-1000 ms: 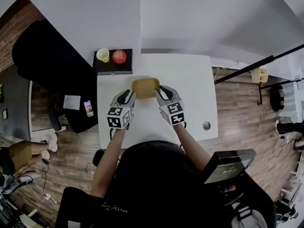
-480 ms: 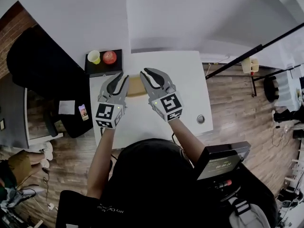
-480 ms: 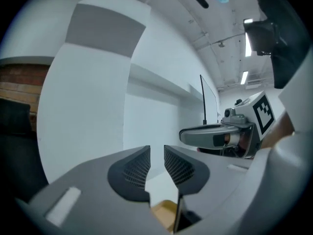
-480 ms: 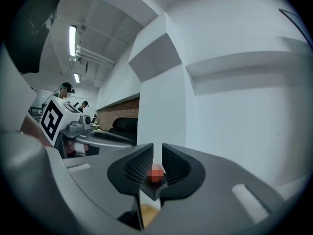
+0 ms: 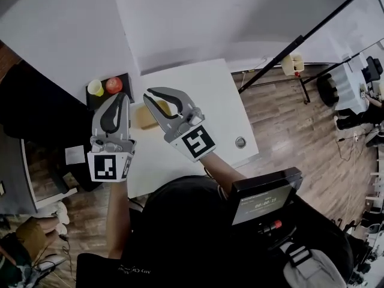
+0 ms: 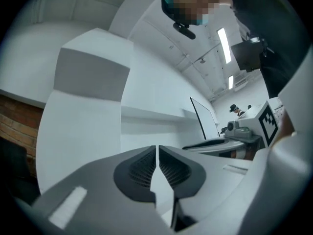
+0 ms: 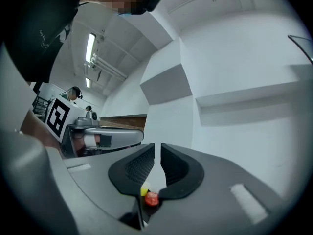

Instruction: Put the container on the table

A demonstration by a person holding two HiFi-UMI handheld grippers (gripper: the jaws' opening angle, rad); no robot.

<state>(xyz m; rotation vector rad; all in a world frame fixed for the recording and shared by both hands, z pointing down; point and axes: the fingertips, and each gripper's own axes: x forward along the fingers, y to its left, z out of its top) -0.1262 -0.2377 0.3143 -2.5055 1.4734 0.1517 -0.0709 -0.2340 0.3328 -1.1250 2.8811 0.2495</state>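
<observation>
The tan container [image 5: 144, 118] lies on the white table [image 5: 204, 95], partly hidden behind my right gripper. Both grippers are lifted well above it and touch nothing. My left gripper [image 5: 122, 97] hangs left of the container; in the left gripper view [image 6: 157, 153] its pads stand almost together with nothing between them. My right gripper [image 5: 150, 93] is over the container's right part; the right gripper view [image 7: 157, 153] shows only a thin slit between its pads, also empty. The jaws of both have just been closing. Both gripper views look at white walls.
A black tray [image 5: 126, 78] at the table's far left corner carries a yellow cup [image 5: 95, 87] and a red apple [image 5: 113, 84]. A small round metal thing [image 5: 240, 141] sits near the table's right edge. A device with a screen [image 5: 264, 198] hangs at my chest.
Both grippers came off the container's sides, rose high above the table and drew their jaws together. The container stayed on the table.
</observation>
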